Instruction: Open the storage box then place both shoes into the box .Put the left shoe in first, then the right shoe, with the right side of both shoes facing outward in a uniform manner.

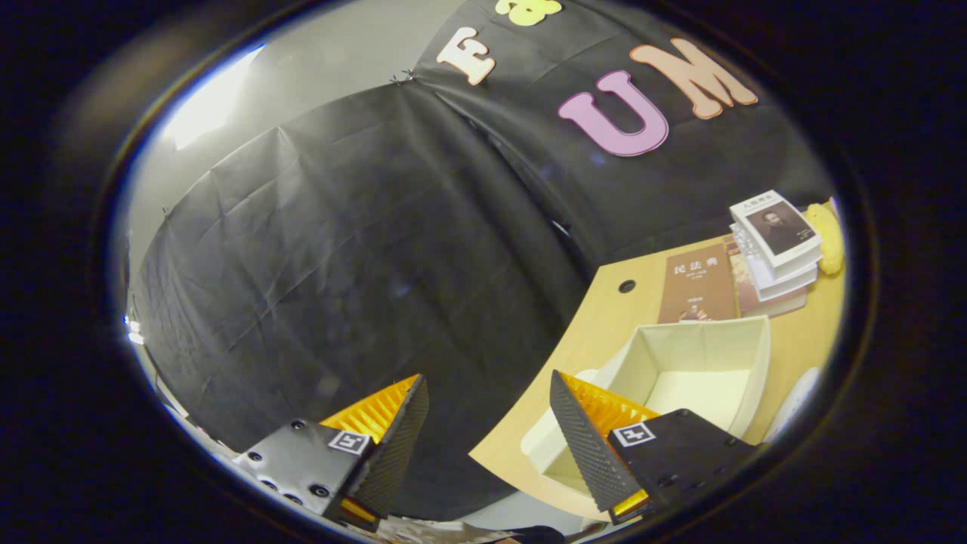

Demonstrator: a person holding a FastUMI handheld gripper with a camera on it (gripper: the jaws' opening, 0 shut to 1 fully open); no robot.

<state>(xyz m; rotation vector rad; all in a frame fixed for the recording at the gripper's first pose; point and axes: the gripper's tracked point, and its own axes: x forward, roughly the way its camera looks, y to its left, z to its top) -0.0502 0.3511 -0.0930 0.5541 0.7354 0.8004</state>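
Note:
The cream storage box (pixel 702 363) stands on the wooden table (pixel 604 317) with its top open and its inside bare. Its lid (pixel 544 446) lies beside it toward me, partly behind my right finger. My gripper (pixel 487 400) is open with nothing between its fingers, held tilted off the table's left edge. The right finger (pixel 585 446) overlaps the box's near corner; the left finger (pixel 396 446) hangs over the dark cloth. A white rounded thing (pixel 793 400) shows just right of the box; I cannot tell if it is a shoe.
Beyond the box lie a brown book (pixel 699 283) flat on the table and a stack of white books (pixel 774 242). A yellow soft thing (pixel 827 234) sits behind the stack. A round cable hole (pixel 626 286) marks the table's far corner. Black cloth walls close the booth.

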